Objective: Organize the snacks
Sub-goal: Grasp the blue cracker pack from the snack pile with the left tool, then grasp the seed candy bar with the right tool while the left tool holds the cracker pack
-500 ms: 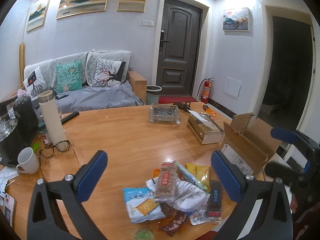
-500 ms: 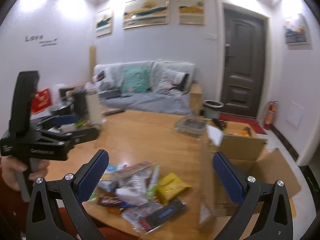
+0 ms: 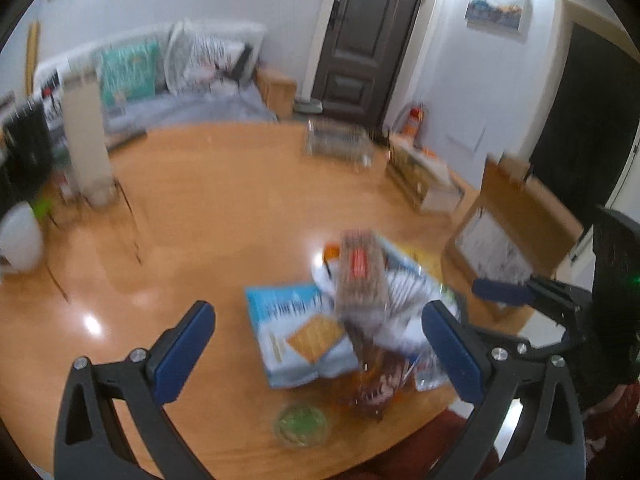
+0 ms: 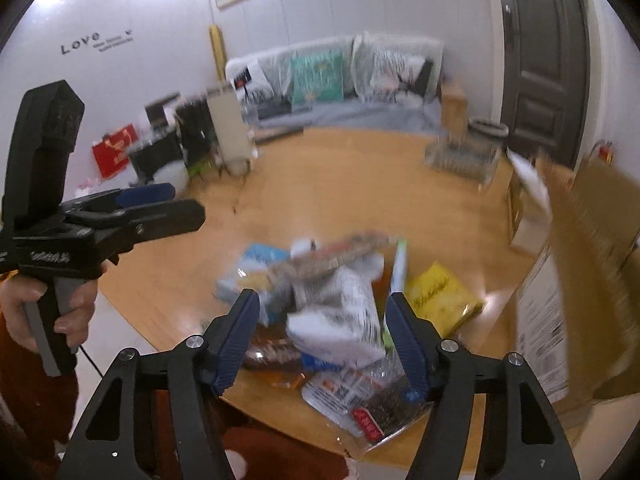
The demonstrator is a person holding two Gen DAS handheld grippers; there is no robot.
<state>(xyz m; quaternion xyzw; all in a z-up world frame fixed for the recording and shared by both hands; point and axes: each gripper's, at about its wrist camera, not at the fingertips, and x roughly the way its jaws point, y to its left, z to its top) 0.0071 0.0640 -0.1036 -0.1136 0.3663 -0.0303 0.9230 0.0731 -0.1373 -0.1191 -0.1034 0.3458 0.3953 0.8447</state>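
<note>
left gripper (image 3: pixel 318 344): fingers wide open, nothing gripped, hovering over near edge of bench (image 3: pixel 224 216)
right gripper (image 4: pixel 322 334): fingers part open, have just been closing in, white packet between them, contact unclear from blur
snack pile (image 4: pixel 344 304): heaped on bench, near edge, centre-right
blue cracker pack (image 3: pixel 298 332): left side of pile
yellow pack (image 4: pixel 442 298): right side of pile
cardboard box (image 4: pixel 592 264): open, just right of pile
left hand (image 4: pixel 60 304): on left gripper's handle

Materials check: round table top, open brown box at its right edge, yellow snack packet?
Round table top: looks like varnished wood or laminate; orange grain, glossy lamp glare. Open brown box: matte corrugated cardboard, probably, flaps folded up. Yellow snack packet: likely thin plastic film, shiny and creased.
</note>
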